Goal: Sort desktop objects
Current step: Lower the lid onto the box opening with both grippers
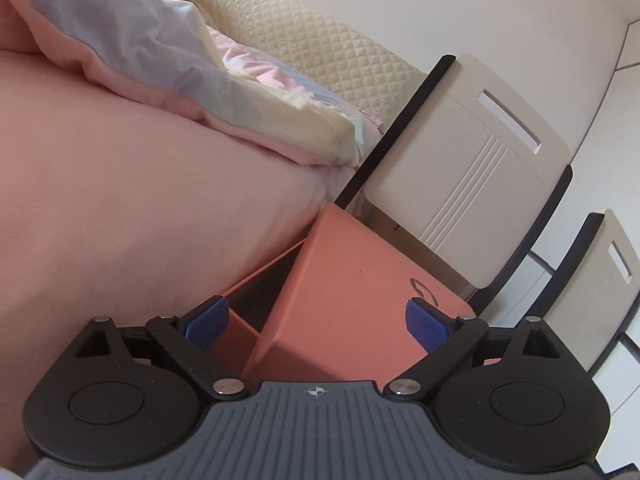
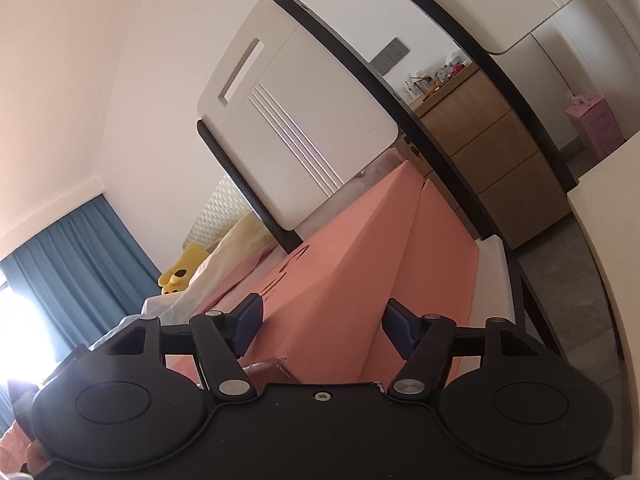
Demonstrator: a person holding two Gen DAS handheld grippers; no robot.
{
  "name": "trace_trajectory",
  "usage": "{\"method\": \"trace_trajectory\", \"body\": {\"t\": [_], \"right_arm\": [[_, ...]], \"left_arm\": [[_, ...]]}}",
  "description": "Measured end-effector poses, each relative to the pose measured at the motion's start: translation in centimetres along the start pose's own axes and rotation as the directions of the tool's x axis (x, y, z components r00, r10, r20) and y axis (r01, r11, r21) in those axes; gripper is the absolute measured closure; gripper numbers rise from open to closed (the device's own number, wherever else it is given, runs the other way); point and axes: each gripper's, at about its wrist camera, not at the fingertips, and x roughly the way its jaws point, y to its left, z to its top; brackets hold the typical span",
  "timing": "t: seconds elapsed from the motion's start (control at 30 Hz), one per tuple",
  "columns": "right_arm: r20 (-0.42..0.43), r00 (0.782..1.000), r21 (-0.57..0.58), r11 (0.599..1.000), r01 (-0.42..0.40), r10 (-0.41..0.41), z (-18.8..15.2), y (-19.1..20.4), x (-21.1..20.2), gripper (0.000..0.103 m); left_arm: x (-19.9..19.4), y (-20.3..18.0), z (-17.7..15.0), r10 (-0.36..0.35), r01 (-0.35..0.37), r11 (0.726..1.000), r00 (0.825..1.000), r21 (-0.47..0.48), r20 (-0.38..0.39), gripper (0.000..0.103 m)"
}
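A salmon-pink box point(image 1: 348, 300), its lid tilted up off the base, sat between the bed point(image 1: 140, 200) and the white chair point(image 1: 460, 168), close to both. The left gripper point(image 1: 318, 324) stood spread wide, its blue pads point(image 1: 208, 322) flanking the box's near corner; whether they touched it could not be told. From the right wrist view the same box point(image 2: 340, 280) ran away from the right gripper point(image 2: 322, 324), also parted wide around its near edge, contact again unclear. The chair back point(image 2: 296, 120) rose just behind. Bedding point(image 1: 180, 68) crowded the mattress edge, a yellow plush toy point(image 2: 180, 272) beyond; the wooden drawers point(image 2: 488, 152) stood well apart.
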Motion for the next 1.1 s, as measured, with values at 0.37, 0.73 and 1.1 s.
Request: {"method": "trace_trajectory", "body": {"t": [0.37,0.73,1.1], "right_arm": [[-0.031,0.994,0.006,0.994,0.108,-0.107,-0.4,2.2,0.2,0.037],[-0.048,0.987,-0.044,0.988,0.149,-0.151,-2.1,4.8,1.1,0.028],[0.001,0.996,-0.260,0.962,0.081,-0.084,-1.5,6.3,-1.6,0.050]], "left_arm": [[-3.0,-5.5,-4.8,-0.039,0.007,0.884,0.997,0.468,0.059,0.006],[-2.3,-5.0,-5.8,0.014,-0.019,0.867,1.000,0.498,0.014,0.006],[-1.4,-4.4,-5.7,0.071,-0.068,0.883,0.997,0.465,0.011,0.005]]}}
